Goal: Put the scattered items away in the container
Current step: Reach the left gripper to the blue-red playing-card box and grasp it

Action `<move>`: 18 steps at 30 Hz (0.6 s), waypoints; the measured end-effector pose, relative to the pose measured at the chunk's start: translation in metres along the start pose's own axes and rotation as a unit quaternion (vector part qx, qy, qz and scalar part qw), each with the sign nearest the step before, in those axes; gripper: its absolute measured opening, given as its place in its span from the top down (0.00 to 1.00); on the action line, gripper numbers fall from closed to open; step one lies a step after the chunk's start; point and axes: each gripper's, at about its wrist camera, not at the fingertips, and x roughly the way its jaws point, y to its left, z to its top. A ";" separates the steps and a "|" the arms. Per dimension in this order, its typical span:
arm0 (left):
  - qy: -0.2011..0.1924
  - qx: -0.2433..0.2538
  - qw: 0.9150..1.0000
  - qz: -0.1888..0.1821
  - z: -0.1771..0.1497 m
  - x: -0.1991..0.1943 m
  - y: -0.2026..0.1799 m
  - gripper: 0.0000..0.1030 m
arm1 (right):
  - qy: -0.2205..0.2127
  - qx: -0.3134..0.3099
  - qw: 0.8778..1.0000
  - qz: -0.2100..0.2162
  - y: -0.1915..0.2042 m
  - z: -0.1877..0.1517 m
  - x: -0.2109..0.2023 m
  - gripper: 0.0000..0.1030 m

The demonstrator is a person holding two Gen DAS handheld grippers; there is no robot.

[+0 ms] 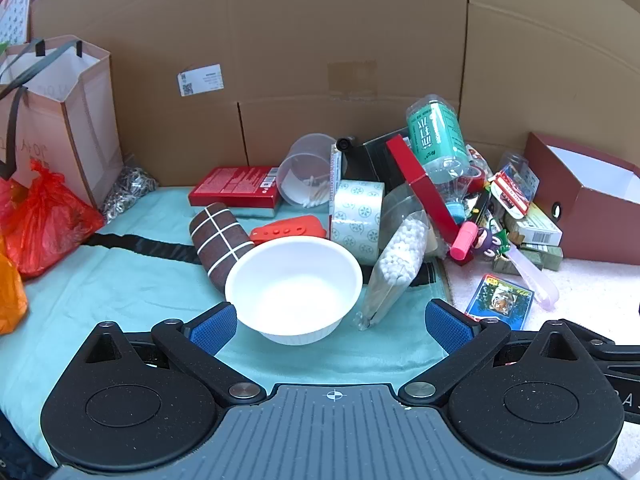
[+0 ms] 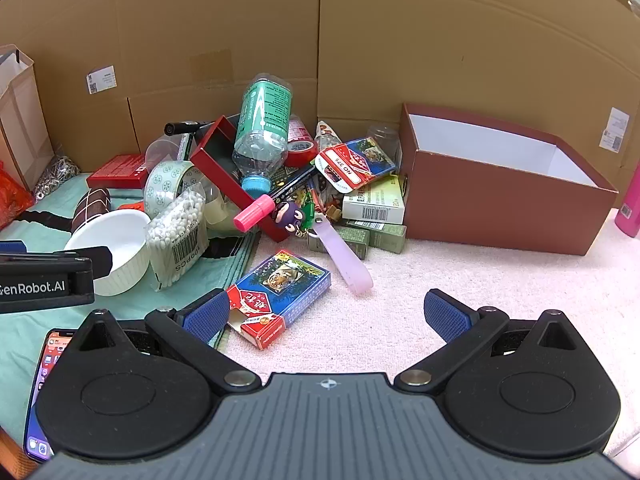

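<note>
Both grippers, left (image 1: 332, 322) and right (image 2: 326, 316), spread and empty; lifting from the heap risks toppling the leaning bottle (image 2: 262, 128).

On the clear plastic bag of white cotton swabs (image 2: 176, 228), at nine o'clock in your right wrist view, you can read "MADE IN CHINA" and "100PCS" beside a barcode. The black arm of the left gripper (image 2: 48, 280), also at nine o'clock, reads "GenRobot.AI". The red-and-blue card packet (image 2: 352, 164) at twelve o'clock shows "NO 375".
</note>
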 end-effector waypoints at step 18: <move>0.016 0.003 1.000 -0.008 0.005 0.016 -0.008 0.00 | 0.012 -0.001 1.000 0.008 -0.007 0.005 0.016 0.00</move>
